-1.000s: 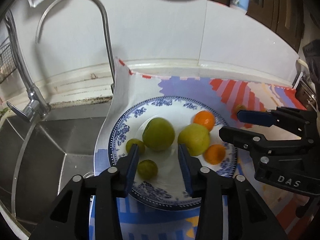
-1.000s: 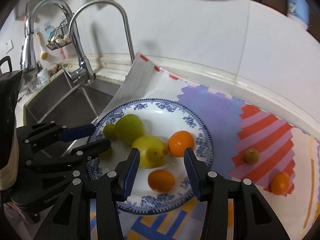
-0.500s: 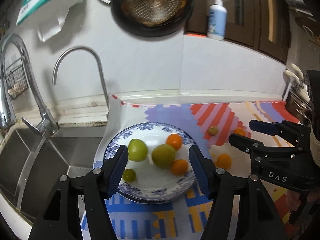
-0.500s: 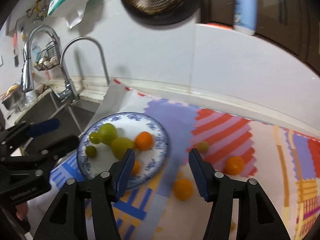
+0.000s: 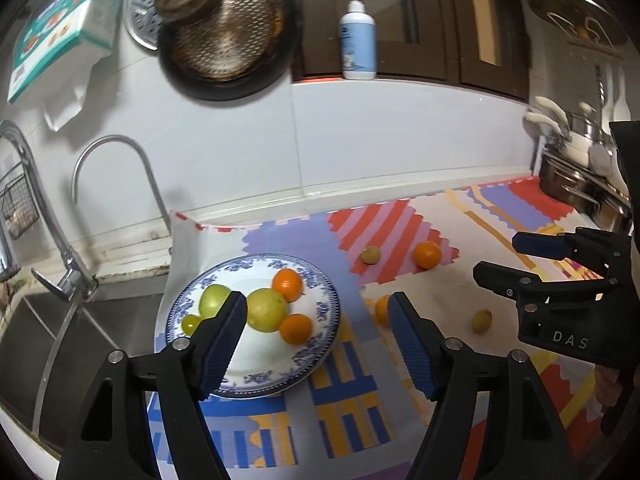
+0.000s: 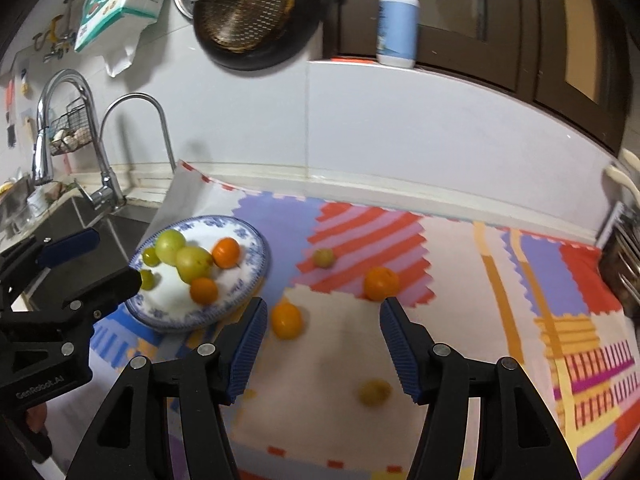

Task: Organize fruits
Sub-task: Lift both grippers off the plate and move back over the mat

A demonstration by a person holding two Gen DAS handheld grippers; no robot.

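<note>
A blue-and-white plate (image 5: 320, 292) (image 6: 256, 252) on the patterned mat holds several fruits: green ones (image 5: 214, 300), a yellow-green one (image 6: 193, 262) and two oranges (image 5: 287, 284). Loose on the mat lie two oranges (image 6: 286, 320) (image 6: 381, 282), a small green fruit (image 6: 323, 257) and a yellowish one (image 6: 374, 392). My left gripper (image 5: 316, 304) hovers in front of the plate, jaws opening, nothing between them. My right gripper (image 6: 323, 308) stands open and empty above the mat, the near orange just off its left finger. Each gripper shows in the other's view (image 5: 560, 264) (image 6: 80, 264).
A steel sink (image 5: 36, 344) with curved faucets (image 5: 116, 184) lies left of the mat. A dark pan (image 5: 228, 36) hangs on the white wall, and a pump bottle (image 5: 357, 36) stands on the ledge. Metal pots (image 5: 576, 184) crowd the right end of the counter.
Both grippers have drawn back and risen from the plate, so more of the counter shows. Both sets of jaws have widened. The fruits lie where they were.
</note>
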